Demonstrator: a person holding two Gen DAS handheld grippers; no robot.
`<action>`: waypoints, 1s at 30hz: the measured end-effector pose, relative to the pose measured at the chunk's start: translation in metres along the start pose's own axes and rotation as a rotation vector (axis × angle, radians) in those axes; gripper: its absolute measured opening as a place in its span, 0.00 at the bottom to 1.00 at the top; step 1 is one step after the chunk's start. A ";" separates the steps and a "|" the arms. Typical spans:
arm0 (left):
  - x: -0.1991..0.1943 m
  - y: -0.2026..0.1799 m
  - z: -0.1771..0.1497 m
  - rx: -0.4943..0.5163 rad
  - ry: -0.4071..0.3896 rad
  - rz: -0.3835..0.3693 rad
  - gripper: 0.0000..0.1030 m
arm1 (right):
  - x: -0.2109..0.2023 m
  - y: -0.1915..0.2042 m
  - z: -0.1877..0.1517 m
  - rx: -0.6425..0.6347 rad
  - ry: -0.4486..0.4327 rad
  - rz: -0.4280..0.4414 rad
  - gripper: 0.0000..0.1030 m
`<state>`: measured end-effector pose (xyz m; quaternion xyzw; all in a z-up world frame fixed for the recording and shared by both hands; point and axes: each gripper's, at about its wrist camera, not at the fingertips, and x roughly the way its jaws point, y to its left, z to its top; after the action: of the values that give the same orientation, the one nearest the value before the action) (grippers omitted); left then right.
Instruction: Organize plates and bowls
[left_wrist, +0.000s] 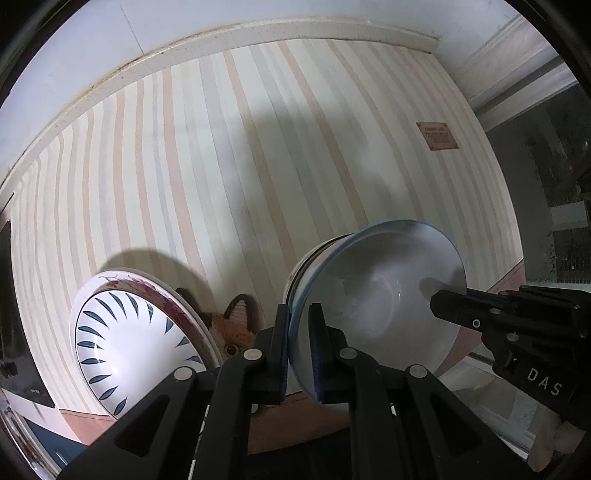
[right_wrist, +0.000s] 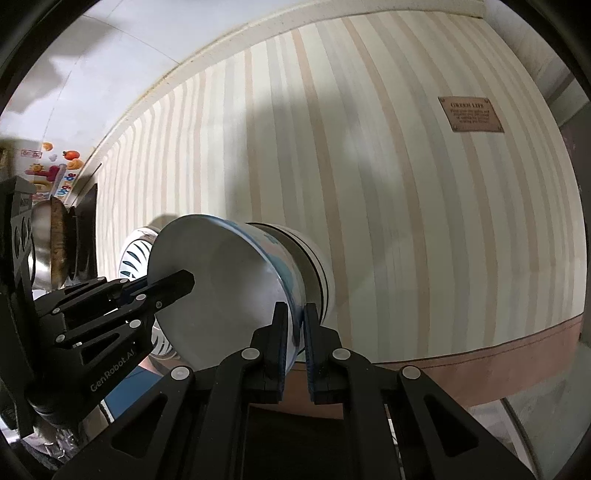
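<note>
- Plates stand far left in the left wrist view: a white plate with dark leaf marks (left_wrist: 122, 343) nests in a plate with a purple rim (left_wrist: 155, 286), both sitting on the striped cloth (left_wrist: 221, 147) that covers the counter.
- Between that pair and the bowl, a fox-face mat (left_wrist: 236, 328) peeks out; it is mostly hidden behind the plates.
- The left claw (left_wrist: 298, 332) is clenched on the near rim of a pale blue-rimmed bowl (left_wrist: 376, 291), one finger outside the wall and one inside.
- That bowl seems to sit in, or just above, a second white bowl with a dark band (right_wrist: 317, 269); I cannot tell whether they touch.
- The right claw (right_wrist: 294, 332) pinches the same bowl's opposite rim in the same way, so the bowl hangs between the two claws, its opening tipped toward the cameras and its base toward the cloth.
- The bowl's axis runs away from both claws, roughly along their fingers. My reading is that both hands are equally near, so lowering or lifting has to go along that axis, with the two grips moving together to keep the rim level.
- A brown label (right_wrist: 471, 114) lies on the cloth at far right.
</note>
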<state>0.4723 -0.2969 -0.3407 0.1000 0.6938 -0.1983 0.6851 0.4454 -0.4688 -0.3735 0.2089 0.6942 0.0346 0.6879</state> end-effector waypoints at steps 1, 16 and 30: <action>0.001 -0.001 0.001 0.006 0.003 0.005 0.08 | 0.001 0.000 0.000 0.000 0.003 -0.002 0.10; 0.020 -0.003 0.004 0.030 0.040 0.052 0.08 | 0.019 -0.006 0.009 0.036 0.048 -0.002 0.10; 0.016 -0.003 0.004 0.029 0.043 0.050 0.09 | 0.020 -0.007 0.012 0.064 0.066 0.002 0.15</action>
<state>0.4742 -0.3039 -0.3557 0.1316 0.7025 -0.1890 0.6734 0.4555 -0.4717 -0.3950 0.2305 0.7170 0.0197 0.6576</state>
